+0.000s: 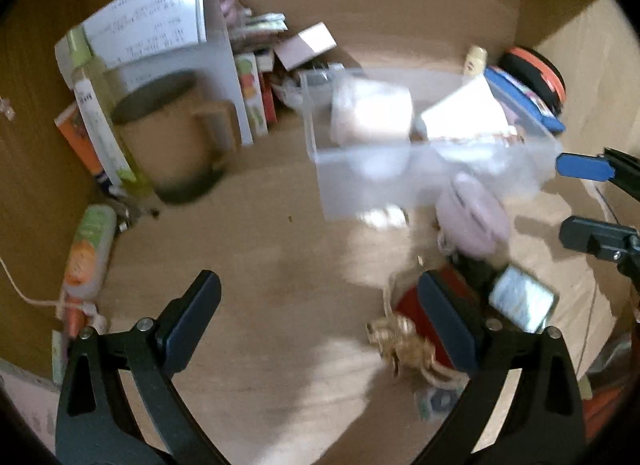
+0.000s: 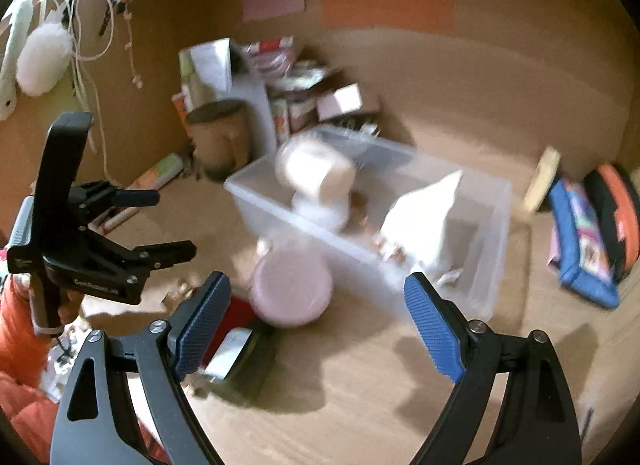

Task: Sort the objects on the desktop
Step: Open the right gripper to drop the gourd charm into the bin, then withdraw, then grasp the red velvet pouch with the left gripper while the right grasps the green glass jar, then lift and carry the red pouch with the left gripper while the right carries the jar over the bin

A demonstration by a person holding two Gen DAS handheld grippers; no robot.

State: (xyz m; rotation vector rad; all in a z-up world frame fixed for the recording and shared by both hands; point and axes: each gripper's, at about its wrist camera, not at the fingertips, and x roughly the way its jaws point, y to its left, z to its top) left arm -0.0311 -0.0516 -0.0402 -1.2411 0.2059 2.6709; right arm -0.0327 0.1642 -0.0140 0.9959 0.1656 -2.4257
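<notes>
Clear plastic walls mark the storage bin (image 2: 472, 233) at the middle of a cluttered wooden desk (image 2: 360, 385), already holding a pale roll (image 2: 316, 173) and a white folded item (image 2: 432, 217). Loose objects wait just in front of it: a pink round case (image 2: 292, 289) rests against the bin's near wall, with a red flat item (image 1: 408, 305) and a shiny dark-edged phone-like slab (image 2: 232, 353) lying close beside it, nearer the camera.

Seen from the right wrist, the right hand-held gripper (image 2: 318, 325) hangs above the desk with its blue-padded jaws spread wide and nothing between them; the pink case lies just ahead and slightly left of its centre line, the slab under its left finger. The left hand-held gripper (image 1: 320, 321), tilted downward, is likewise spread and empty, and the cluster sits off to its right, the red item partly behind its right finger, a tangle of gold-coloured trinkets (image 1: 396, 341) beside it.

Both hands appear close to the pile; the right looks better lined up on the pink case. Heavy blur leaves finer detail unreadable.
</notes>
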